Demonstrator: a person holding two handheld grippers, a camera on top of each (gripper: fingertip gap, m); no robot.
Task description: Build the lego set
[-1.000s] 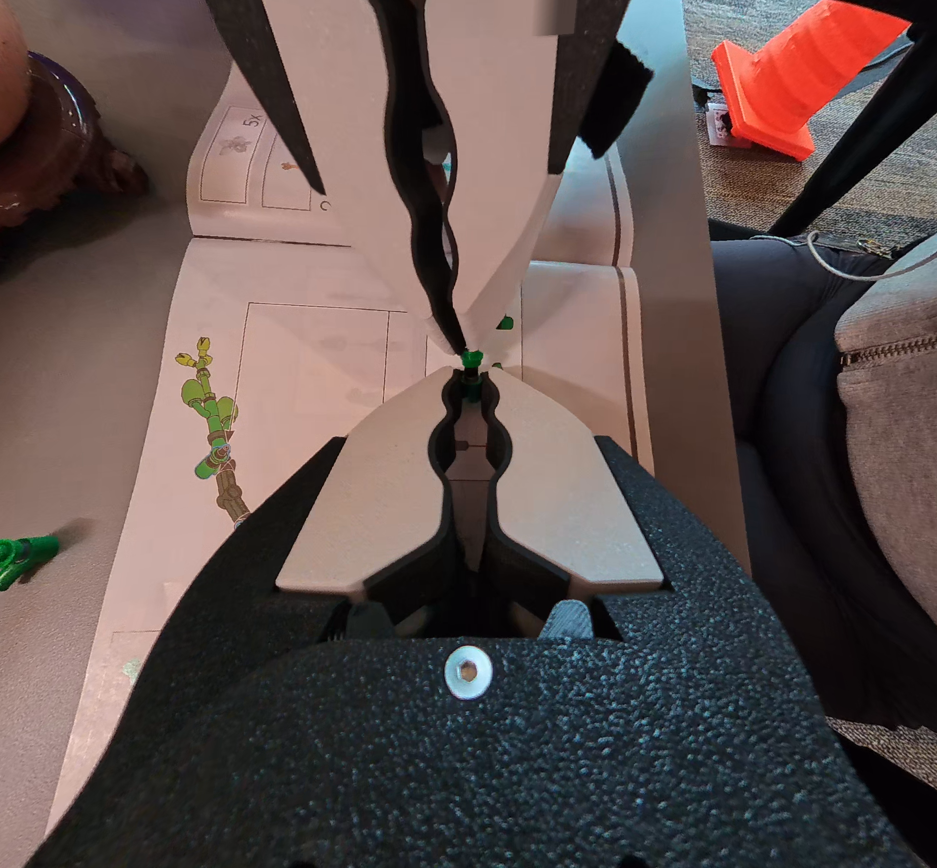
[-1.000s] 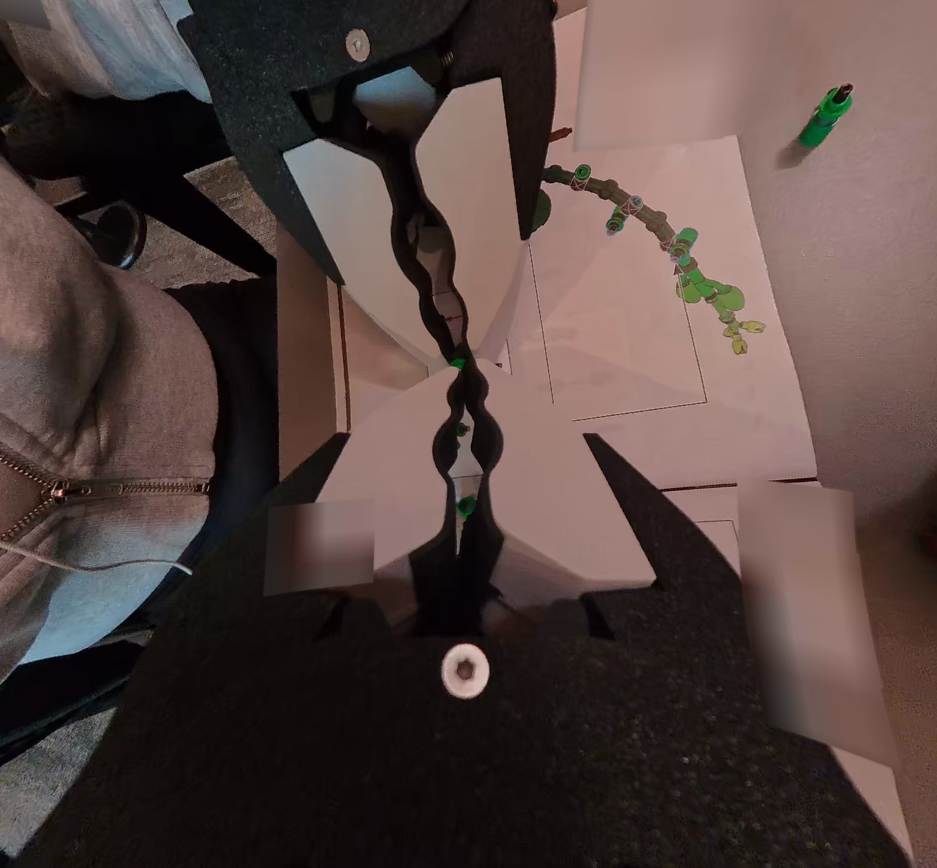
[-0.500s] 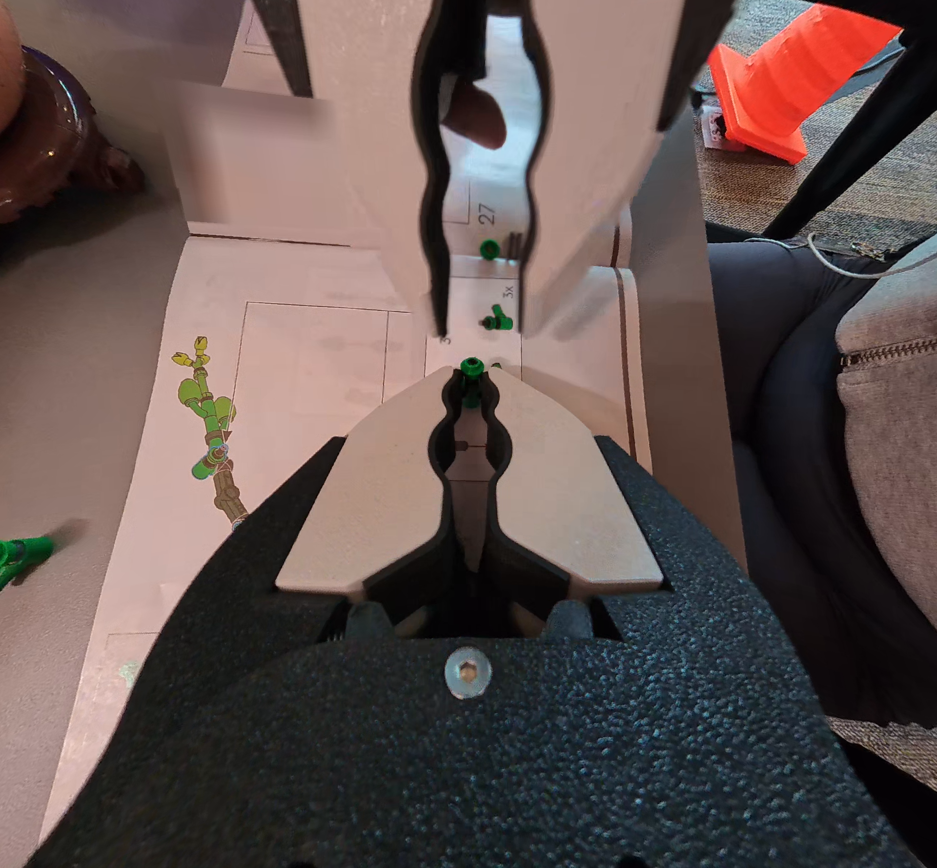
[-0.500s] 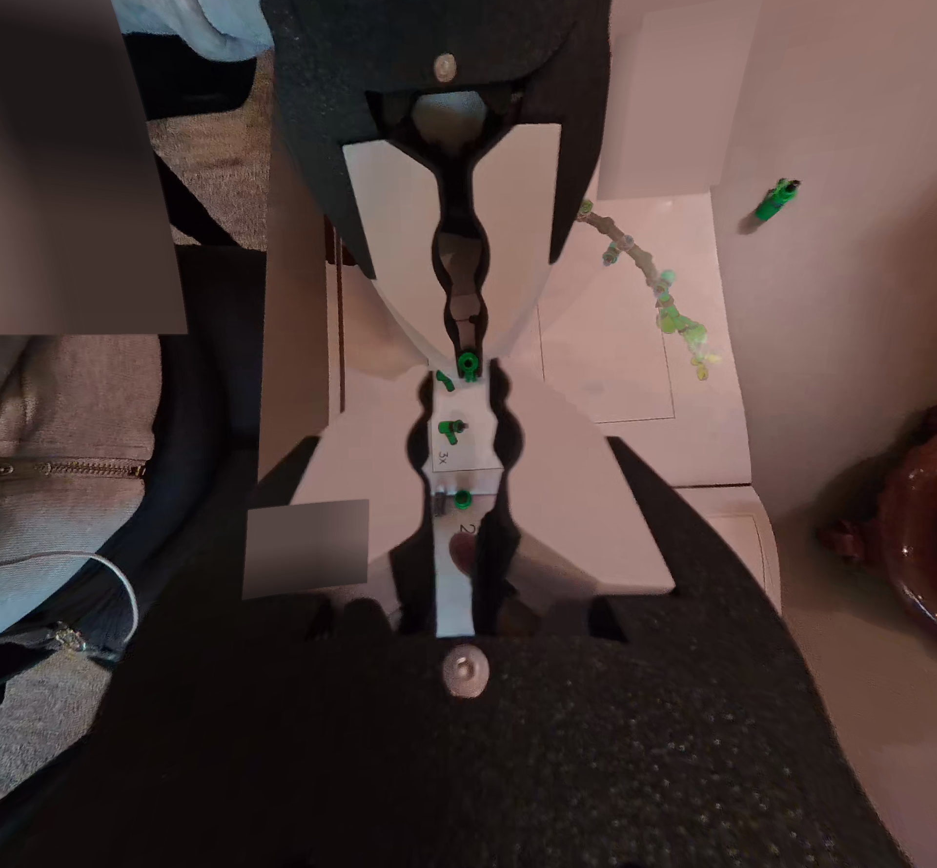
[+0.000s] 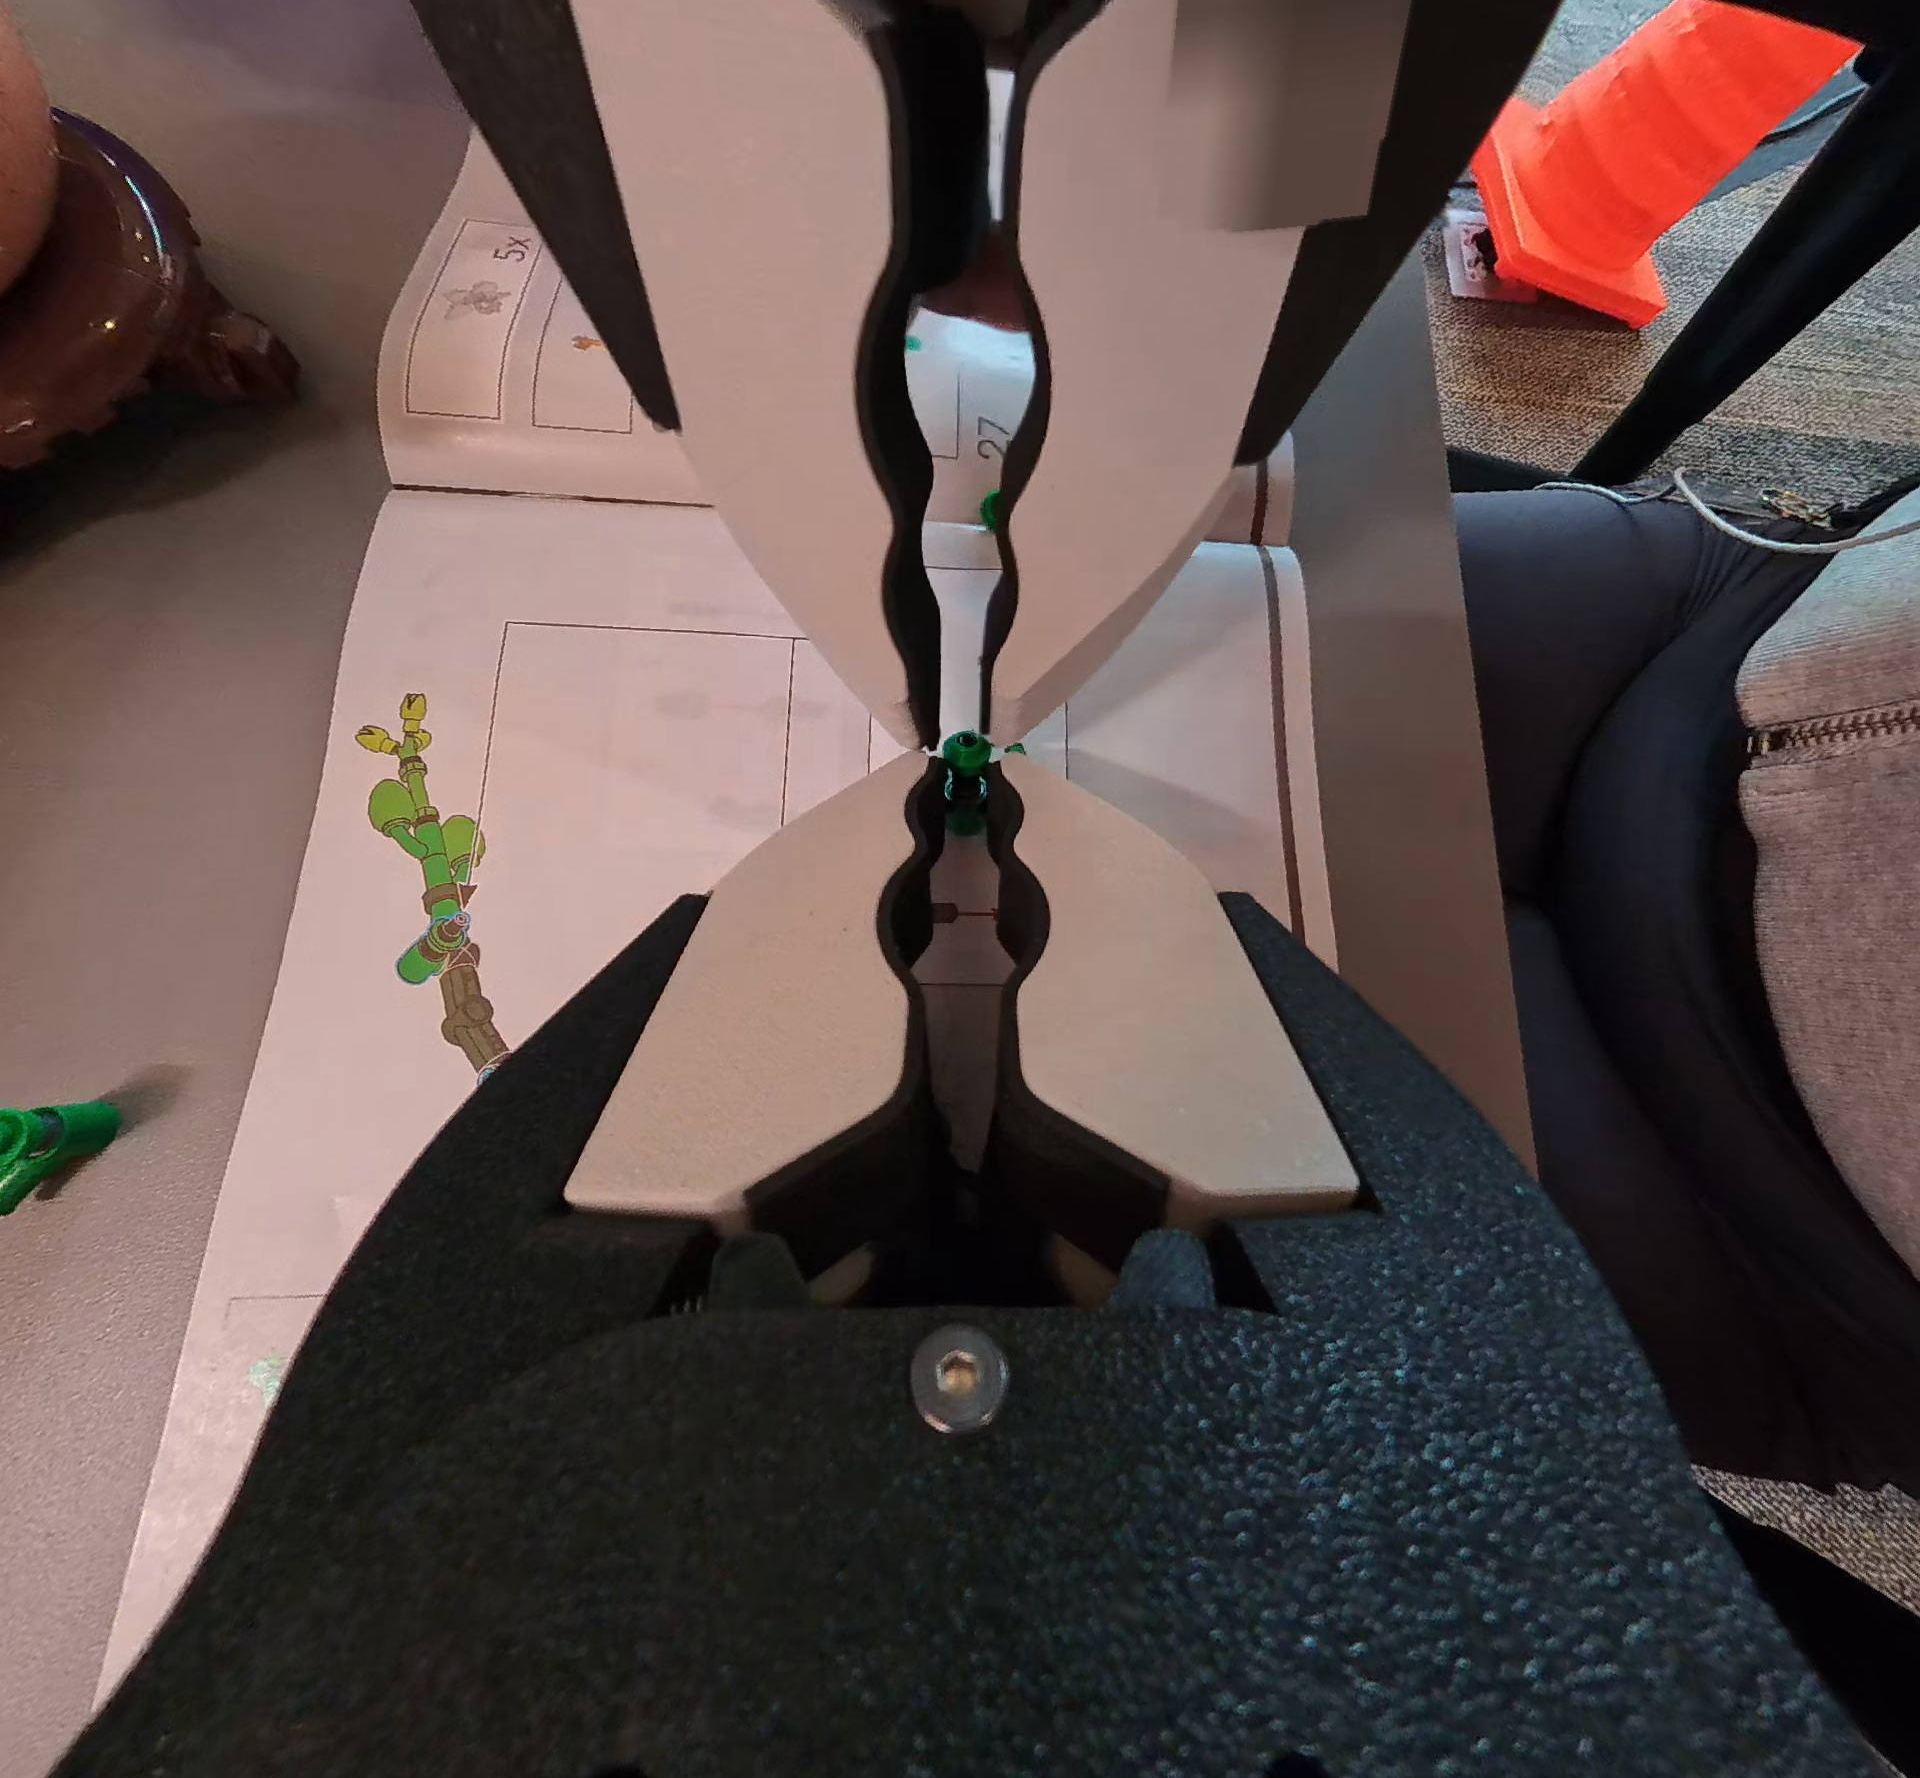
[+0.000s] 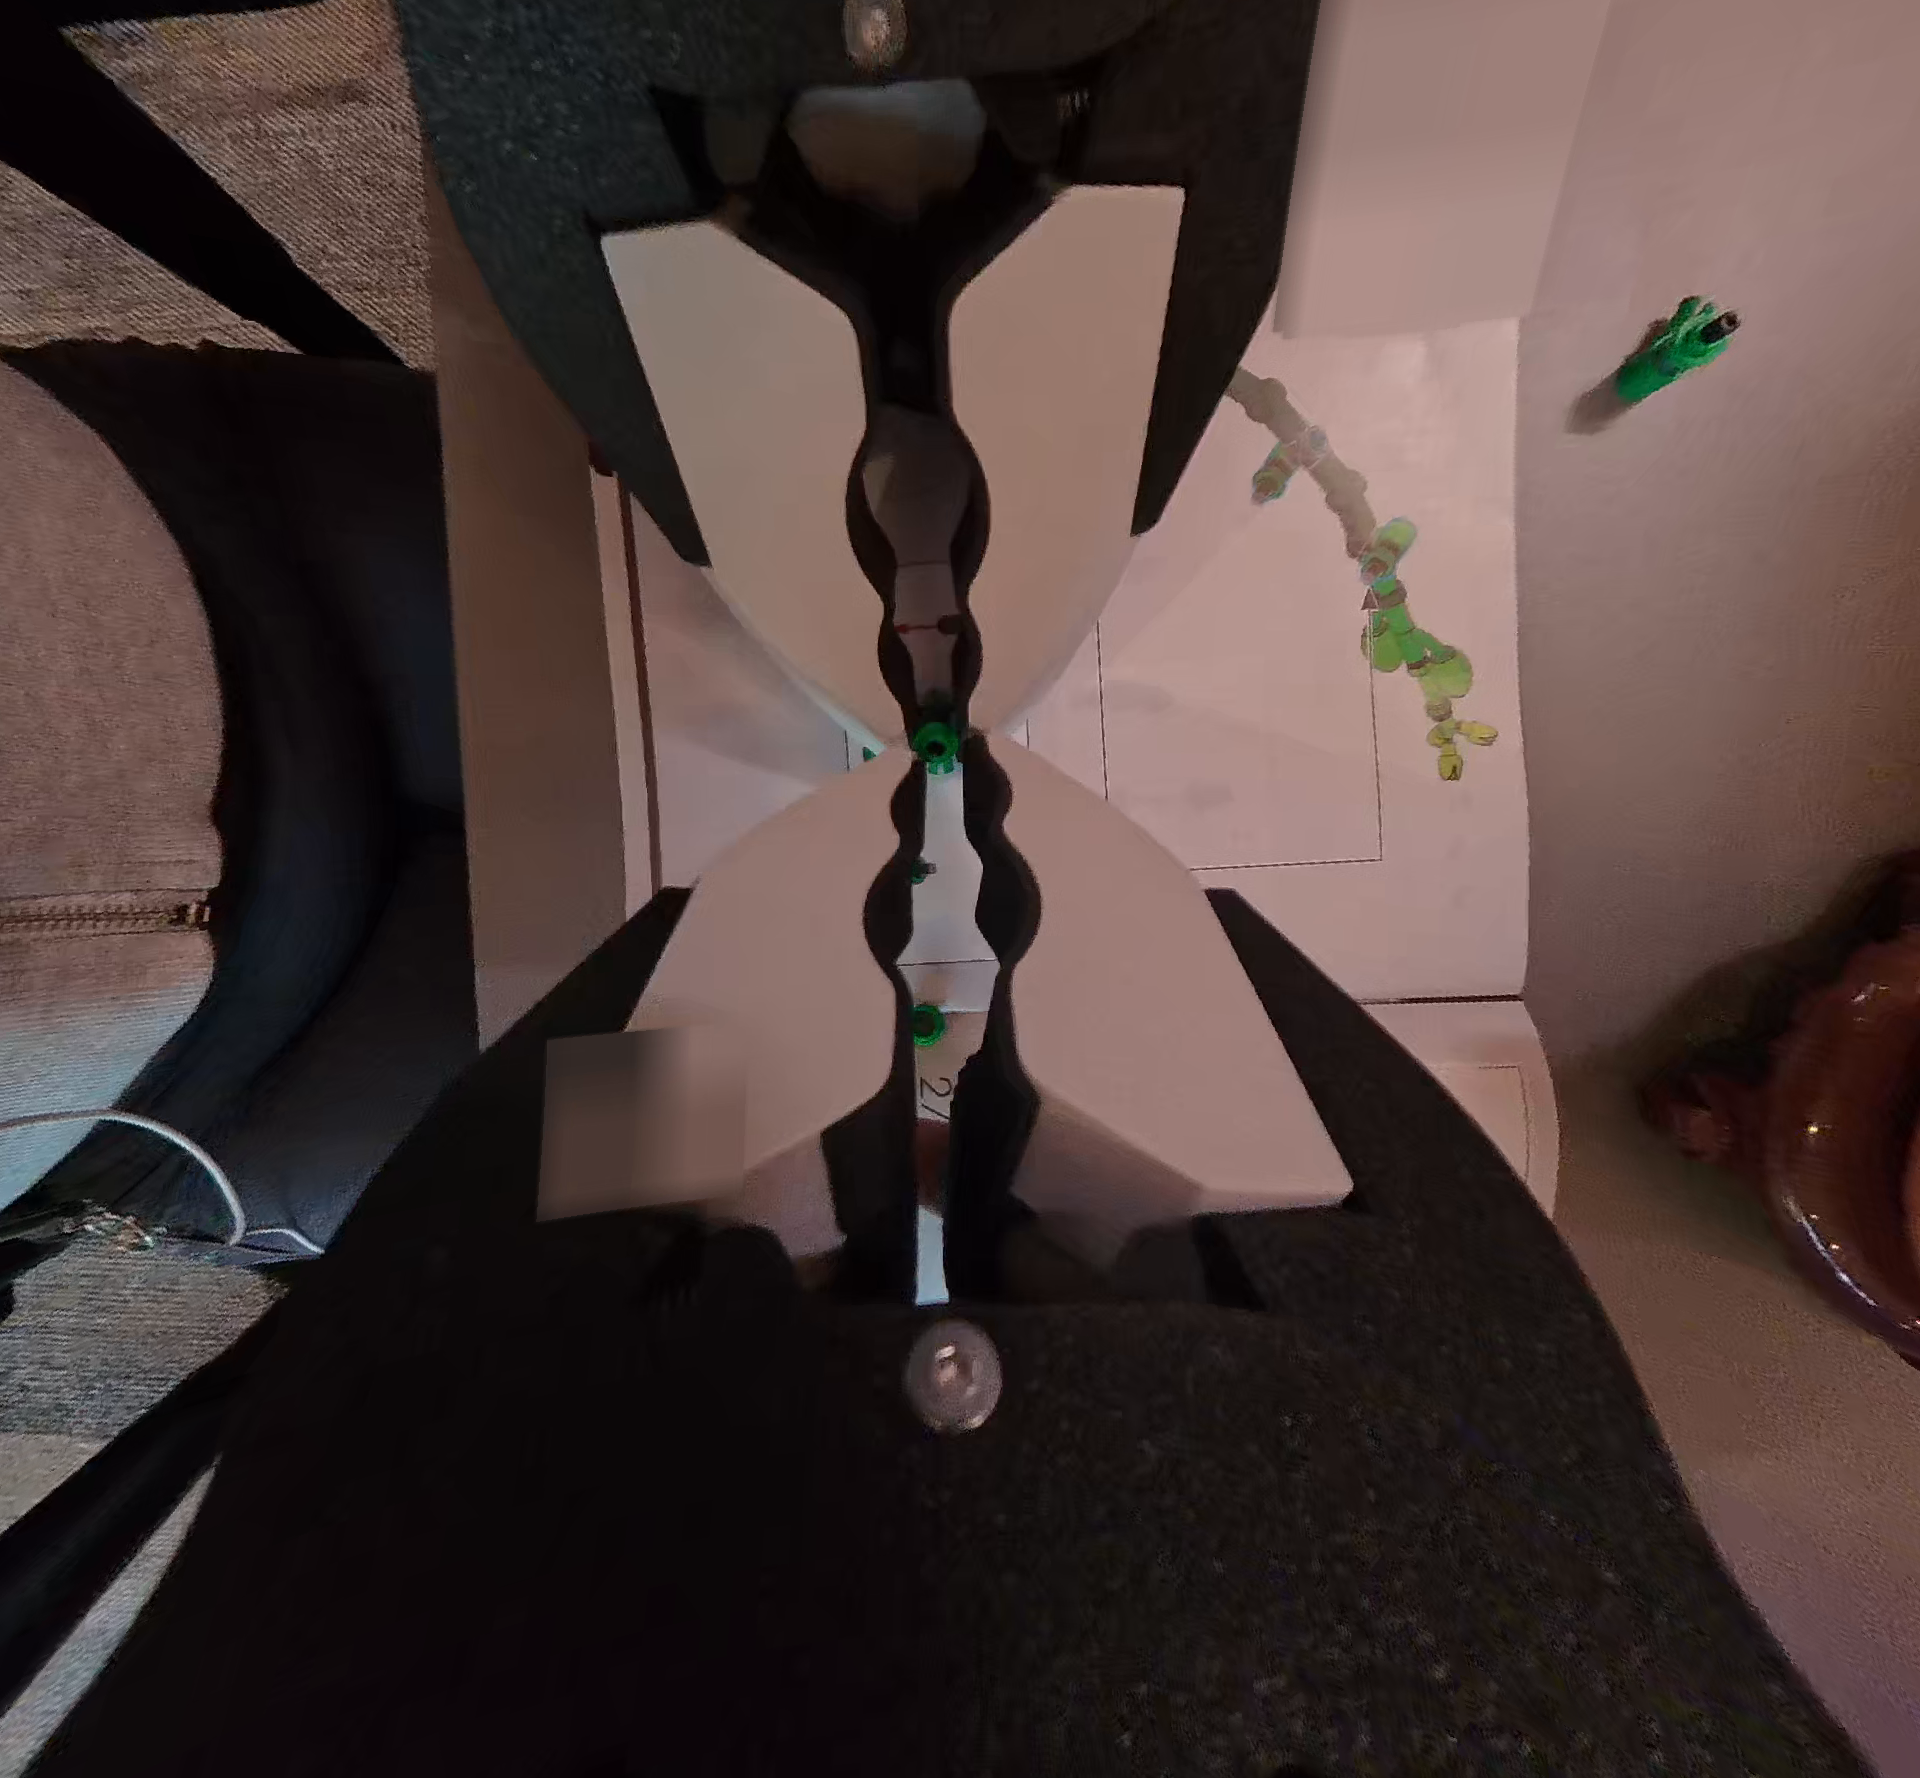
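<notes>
Half a second ago my right gripper (image 6: 940, 772) stood pulled back with its fingers spread; now it has come in tip to tip with my left gripper (image 5: 961, 778), and its fingers have narrowed to a slim slot. The left one has not changed: it stays clamped on the small green peg (image 5: 964, 762), both pads pressing its dark middle.

The peg sits right at the left fingertips, above the open instruction booklet (image 5: 623, 689). Its long axis runs along the left fingers, and its open round end points away from that gripper, toward the right one. In the right wrist view the same green peg (image 6: 933, 743) shows end-on at the meeting point. The right fingertips flank its end; I cannot tell whether they press on it.

By my count: two grippers, one peg between them, and one other green piece (image 6: 1662, 362) lying loose on the grey table (image 5: 156, 793), far to the left of the booklet. One brown glossy pot (image 5: 94, 294) stands at the far left, and one orange cone (image 5: 1631, 139) sits on the carpet to the far right.
</notes>
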